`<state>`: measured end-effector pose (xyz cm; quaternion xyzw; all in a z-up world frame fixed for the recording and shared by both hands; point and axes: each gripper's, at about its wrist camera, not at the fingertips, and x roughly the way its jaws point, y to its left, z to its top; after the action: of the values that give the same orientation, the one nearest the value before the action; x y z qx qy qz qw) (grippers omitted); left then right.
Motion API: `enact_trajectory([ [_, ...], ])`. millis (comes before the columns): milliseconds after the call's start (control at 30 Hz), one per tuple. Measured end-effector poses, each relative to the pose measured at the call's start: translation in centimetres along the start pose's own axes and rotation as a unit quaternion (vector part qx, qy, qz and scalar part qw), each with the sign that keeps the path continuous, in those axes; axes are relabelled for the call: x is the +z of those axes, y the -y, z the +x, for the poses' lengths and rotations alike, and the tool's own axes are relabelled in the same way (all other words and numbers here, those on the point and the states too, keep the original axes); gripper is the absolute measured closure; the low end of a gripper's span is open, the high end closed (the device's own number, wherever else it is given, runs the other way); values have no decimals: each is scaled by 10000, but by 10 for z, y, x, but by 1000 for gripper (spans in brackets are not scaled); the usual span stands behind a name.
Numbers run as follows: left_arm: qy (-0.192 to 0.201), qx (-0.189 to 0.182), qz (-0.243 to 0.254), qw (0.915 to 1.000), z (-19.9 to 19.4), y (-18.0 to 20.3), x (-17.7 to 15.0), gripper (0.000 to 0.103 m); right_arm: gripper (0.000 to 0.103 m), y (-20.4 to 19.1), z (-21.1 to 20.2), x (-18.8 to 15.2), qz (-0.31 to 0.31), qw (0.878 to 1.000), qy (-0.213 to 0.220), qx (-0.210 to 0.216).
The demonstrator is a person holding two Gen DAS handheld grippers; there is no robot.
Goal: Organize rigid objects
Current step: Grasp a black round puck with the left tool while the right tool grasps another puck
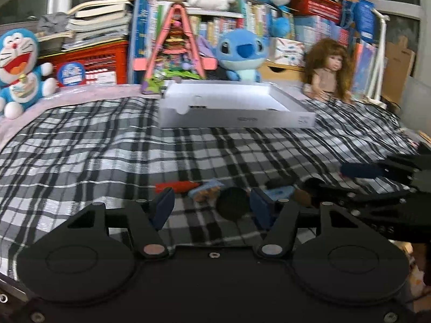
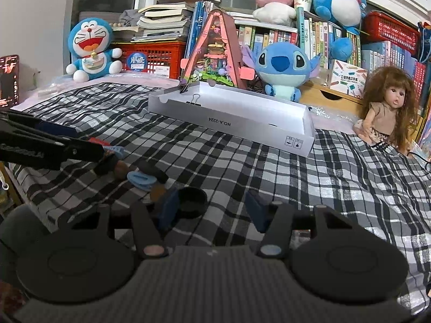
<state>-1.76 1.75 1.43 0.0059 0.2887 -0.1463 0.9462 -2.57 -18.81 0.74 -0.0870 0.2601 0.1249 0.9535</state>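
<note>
A cluster of small rigid items lies on the plaid cloth: a red piece [image 1: 176, 185], a light blue clip [image 2: 141, 179], a black round cap [image 2: 191, 201] and a black cap [image 1: 232, 204]. A white shallow box [image 1: 237, 119] stands further back; it also shows in the right wrist view [image 2: 242, 123], with a black binder clip [image 2: 194, 100] on its rim. My left gripper [image 1: 211, 208] is open just in front of the cluster, empty. My right gripper [image 2: 214, 212] is open, empty, its left finger by the black cap.
Plush toys Doraemon [image 2: 91, 48] and Stitch [image 2: 282, 67], a pink A-frame toy [image 2: 215, 53], a doll [image 2: 388, 107], a red crate [image 2: 159, 56] and book stacks line the back. The cloth's left edge drops off.
</note>
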Motion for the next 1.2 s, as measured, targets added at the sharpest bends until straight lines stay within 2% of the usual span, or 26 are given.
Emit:
enact_trajectory([
  [200,-257,-156,-60,9995,12,5,-4,47,41,-2,2,-1,-47,10000,-40,-20],
  [267,-261,-193,-106,9994,15,6,-4,52,41,-4,1,-1,-84,10000,-38,5],
  [367,-245,-51,-143,9996,20,6,-4,63,41,-6,0,-2,-175,9998,-55,46],
  [467,-245,151,-169,9994,21,3,-4,66,41,-5,1,-4,-208,9997,-99,-10],
  [633,-244,335,-126,9991,21,-3,-6,67,41,2,6,-4,-13,9998,-176,-70],
  [1033,-214,276,-280,9990,26,-2,-5,67,40,-7,18,2,24,9999,-154,42],
  [1133,-211,252,-220,9992,29,1,-6,70,41,-9,22,2,46,9998,-168,-2],
  [1200,-192,279,-170,9993,29,4,-6,73,45,-10,23,3,95,9998,-170,-31],
])
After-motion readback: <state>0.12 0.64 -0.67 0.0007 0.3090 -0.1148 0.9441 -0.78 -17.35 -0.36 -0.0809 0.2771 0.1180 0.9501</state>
